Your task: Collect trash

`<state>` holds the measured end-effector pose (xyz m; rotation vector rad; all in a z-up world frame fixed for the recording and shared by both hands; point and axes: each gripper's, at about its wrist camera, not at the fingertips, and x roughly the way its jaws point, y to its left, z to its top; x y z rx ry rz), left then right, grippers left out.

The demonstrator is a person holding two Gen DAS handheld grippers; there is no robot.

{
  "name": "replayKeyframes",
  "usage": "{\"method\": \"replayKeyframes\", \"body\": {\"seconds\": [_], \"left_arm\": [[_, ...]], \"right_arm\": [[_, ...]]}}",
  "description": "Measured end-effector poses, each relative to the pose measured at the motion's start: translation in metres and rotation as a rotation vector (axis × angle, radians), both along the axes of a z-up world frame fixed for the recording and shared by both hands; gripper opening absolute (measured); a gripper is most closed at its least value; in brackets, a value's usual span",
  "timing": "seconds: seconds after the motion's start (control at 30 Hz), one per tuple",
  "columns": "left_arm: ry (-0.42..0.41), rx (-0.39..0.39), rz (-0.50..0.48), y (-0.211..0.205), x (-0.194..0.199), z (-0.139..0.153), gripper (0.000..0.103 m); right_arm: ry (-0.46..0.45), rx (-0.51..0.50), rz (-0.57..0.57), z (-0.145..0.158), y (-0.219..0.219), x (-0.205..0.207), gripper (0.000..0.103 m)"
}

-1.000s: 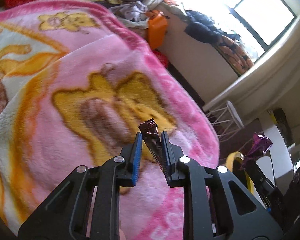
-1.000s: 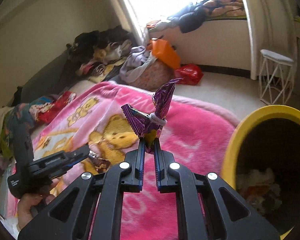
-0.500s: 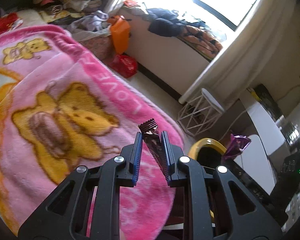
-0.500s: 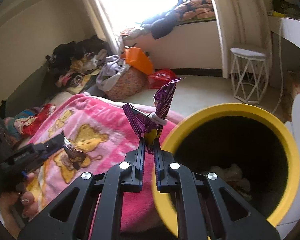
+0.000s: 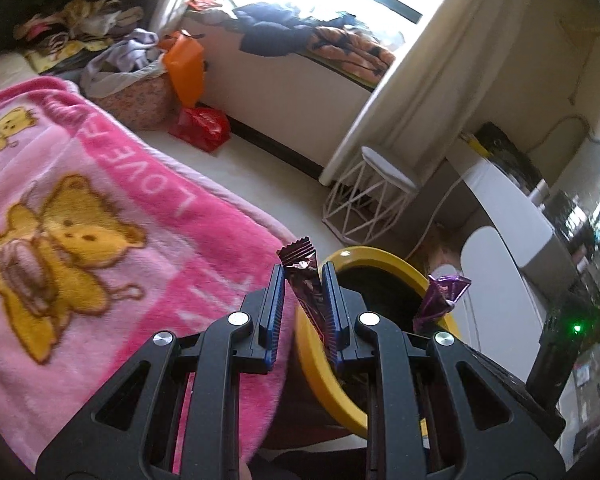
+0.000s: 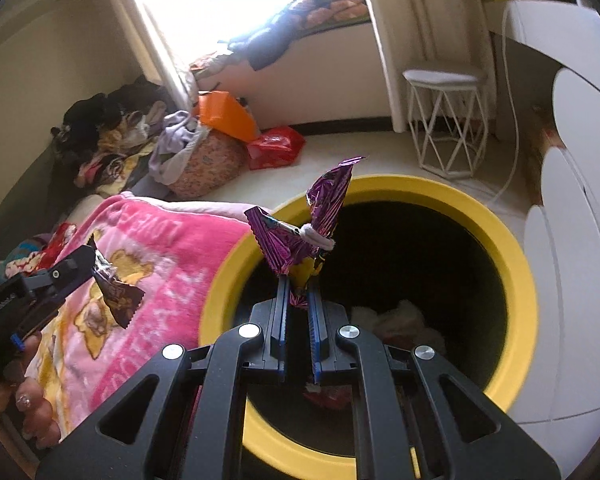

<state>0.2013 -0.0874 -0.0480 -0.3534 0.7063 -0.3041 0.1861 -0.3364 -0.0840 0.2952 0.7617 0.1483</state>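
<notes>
A: Left wrist view first; any writing showing?

B: The pink teddy-bear blanket (image 5: 112, 216) is showing white letters reading "LOVE"; the print on the brown snack wrapper (image 5: 305, 280) is too blurred to read.

A: And the left gripper (image 5: 302, 276)?

B: It is clamping that brown wrapper; the long axis is running along the fingers, the crimped end pointing up and away, just beside the rim of the yellow bin (image 5: 320, 364); the purple foil wrapper (image 5: 440, 298) is standing over the bin's far side.

A: Right wrist view?

B: The right gripper (image 6: 298, 284) is pinching the purple foil wrapper (image 6: 320, 216) by its lower end; it is forking upward, one tip pointing up, the other leftward, over the yellow bin (image 6: 500, 248), where crumpled rubbish is lying; at left the left gripper (image 6: 88, 258) is holding the brown snack wrapper (image 6: 118, 292) slanting down to the right above the blanket (image 6: 160, 264), whose lettering is appearing upside down and partly hidden.
</notes>
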Motion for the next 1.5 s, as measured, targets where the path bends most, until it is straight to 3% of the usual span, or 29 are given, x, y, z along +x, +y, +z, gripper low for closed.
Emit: {"method": "replayKeyframes", "body": {"seconds": [0.47,0.53,0.6,0.67,0.7,0.73,0.83,0.97,1.03,1.2,1.5], "left_arm": [[0.050,0.046,-0.120,-0.065,0.018,-0.025,0.015],[0.059,0.054,-0.140,-0.073,0.022,-0.030,0.016],[0.066,0.066,-0.152,-0.079,0.024,-0.033,0.017],[0.073,0.070,-0.170,-0.083,0.025,-0.035,0.027],[0.073,0.070,-0.176,-0.084,0.024,-0.035,0.042],[0.067,0.071,-0.177,-0.084,0.023,-0.034,0.052],[0.045,0.077,-0.169,-0.077,0.017,-0.029,0.067],[0.016,0.095,-0.153,-0.064,0.005,-0.021,0.082],[-0.003,0.102,-0.138,-0.055,-0.002,-0.016,0.091],[-0.058,0.159,-0.076,-0.033,-0.030,-0.006,0.092],[-0.140,0.250,0.047,0.008,-0.081,-0.002,0.092]], "right_arm": [[0.136,0.052,-0.046,-0.021,-0.042,-0.003,0.011],[0.142,0.066,-0.052,-0.024,-0.046,-0.005,0.019],[0.144,0.075,-0.073,-0.024,-0.053,-0.007,0.035],[0.140,0.071,-0.088,-0.023,-0.057,-0.010,0.038],[0.136,0.070,-0.095,-0.023,-0.058,-0.012,0.041],[0.130,0.070,-0.102,-0.022,-0.059,-0.015,0.043],[0.098,0.064,-0.117,-0.015,-0.061,-0.024,0.058],[0.021,0.078,-0.143,-0.002,-0.060,-0.040,0.080],[-0.015,0.077,-0.151,0.004,-0.058,-0.045,0.085],[-0.123,0.043,-0.153,0.021,-0.042,-0.062,0.096],[-0.267,-0.036,-0.139,0.029,-0.006,-0.089,0.096]]}}
